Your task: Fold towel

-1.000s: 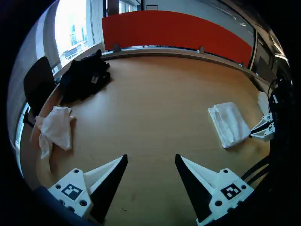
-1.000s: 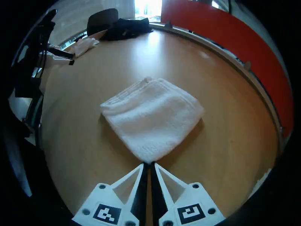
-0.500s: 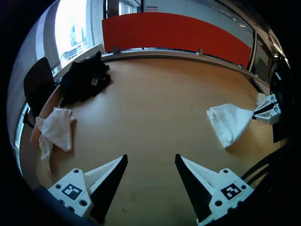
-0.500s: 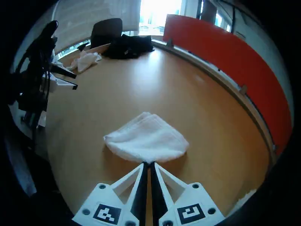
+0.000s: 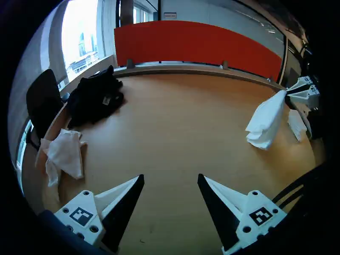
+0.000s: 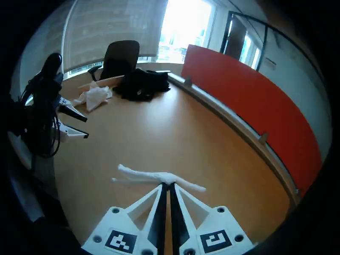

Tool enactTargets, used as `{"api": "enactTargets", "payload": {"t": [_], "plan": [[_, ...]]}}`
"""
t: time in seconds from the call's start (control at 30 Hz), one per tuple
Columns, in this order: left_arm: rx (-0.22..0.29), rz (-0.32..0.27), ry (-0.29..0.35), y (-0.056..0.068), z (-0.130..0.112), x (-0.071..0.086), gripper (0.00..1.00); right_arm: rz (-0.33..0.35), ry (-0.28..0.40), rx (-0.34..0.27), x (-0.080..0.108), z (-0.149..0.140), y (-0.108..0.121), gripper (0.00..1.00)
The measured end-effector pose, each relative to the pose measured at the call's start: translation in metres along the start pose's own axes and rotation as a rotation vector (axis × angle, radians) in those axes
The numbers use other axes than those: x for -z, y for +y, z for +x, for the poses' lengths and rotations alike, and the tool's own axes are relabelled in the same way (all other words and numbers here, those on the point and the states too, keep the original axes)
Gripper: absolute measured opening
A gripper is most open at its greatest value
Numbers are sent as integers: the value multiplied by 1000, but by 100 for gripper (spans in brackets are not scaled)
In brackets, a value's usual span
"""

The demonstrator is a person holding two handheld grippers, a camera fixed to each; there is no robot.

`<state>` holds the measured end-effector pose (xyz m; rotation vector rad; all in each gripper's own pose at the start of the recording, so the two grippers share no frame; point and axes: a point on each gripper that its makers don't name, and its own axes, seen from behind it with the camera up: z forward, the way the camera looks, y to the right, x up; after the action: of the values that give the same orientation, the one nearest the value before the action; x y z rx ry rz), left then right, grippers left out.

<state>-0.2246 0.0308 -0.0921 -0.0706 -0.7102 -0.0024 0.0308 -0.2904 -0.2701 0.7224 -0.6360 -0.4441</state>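
While the white towel [image 6: 144,173] is gripped by the right gripper's [image 6: 170,186] clenched jaws, the left gripper's [image 5: 170,176] jaws are held apart over the worktop [image 5: 170,127].

Lower centre of the right gripper view, the pinched corner of the towel [image 6: 140,173] is hidden between the fingers [image 6: 161,204]. Upper right of the left gripper view, the right gripper [image 5: 290,92] is cut off at the edge.

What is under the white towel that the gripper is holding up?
Bare wooden table shows below the towel, hanging from the right gripper. The patch right behind its lower folds is covered, so I cannot tell what's there.
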Motion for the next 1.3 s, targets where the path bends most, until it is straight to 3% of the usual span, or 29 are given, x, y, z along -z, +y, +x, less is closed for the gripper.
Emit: {"api": "enactTargets", "payload": {"t": [0.17,0.57,1.3], "plan": [[-1,-4,7,1,3,1,93,-20,12,-1,9,9,11,5],[-5,-11,9,3,4,1,93,-47,3,-40,29,-2,40,5],[-21,1,9,2,14,-3,93,-167,-73,-111,95,-63,157,5]]}}
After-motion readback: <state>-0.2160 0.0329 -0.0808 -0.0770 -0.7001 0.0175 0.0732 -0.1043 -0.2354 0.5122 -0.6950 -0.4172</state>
